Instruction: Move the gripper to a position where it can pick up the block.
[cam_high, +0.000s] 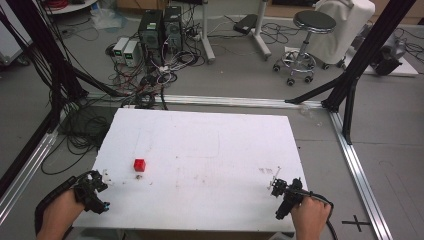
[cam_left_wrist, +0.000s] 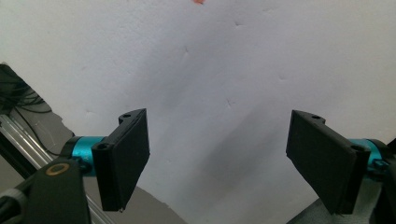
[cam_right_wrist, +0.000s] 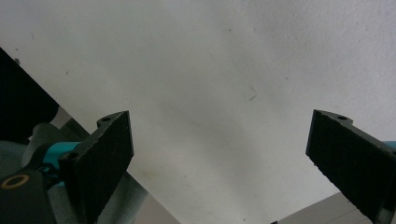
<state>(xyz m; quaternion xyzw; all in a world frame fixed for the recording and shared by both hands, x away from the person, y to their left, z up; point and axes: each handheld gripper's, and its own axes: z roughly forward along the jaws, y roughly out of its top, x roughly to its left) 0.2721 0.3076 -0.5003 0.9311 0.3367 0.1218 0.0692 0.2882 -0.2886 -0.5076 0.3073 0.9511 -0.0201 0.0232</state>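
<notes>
- One white table (cam_high: 210, 150) fills the middle of the high view, its top lightly scuffed and marked.
- One small red cube (cam_high: 139, 165) sits on the table's left half, toward the near edge; it stands alone, touching neither gripper.
- Two grippers are in play, one in each of the person's two hands.
- The left gripper (cam_high: 102, 176) hangs over the table's near-left corner, held by the left hand (cam_high: 60, 212). The cube lies near it, a little farther in and to its right.
- In the left gripper view the left gripper (cam_left_wrist: 217, 154) has its two black jaws spread wide, with bare white tabletop between them and nothing held. A sliver of red shows at that view's top edge.
- The right gripper (cam_high: 274, 186) hangs over the near-right part of the table, held by the right hand (cam_high: 310, 217), well apart from the cube.
- In the right gripper view the right gripper (cam_right_wrist: 219, 161) likewise has both jaws released and wide apart, with only white surface between.
- Beyond the table, on the floor, stand one round black stool (cam_high: 306, 42) on castors and two dark computer towers (cam_high: 161, 27) amid many tangled cables.
</notes>
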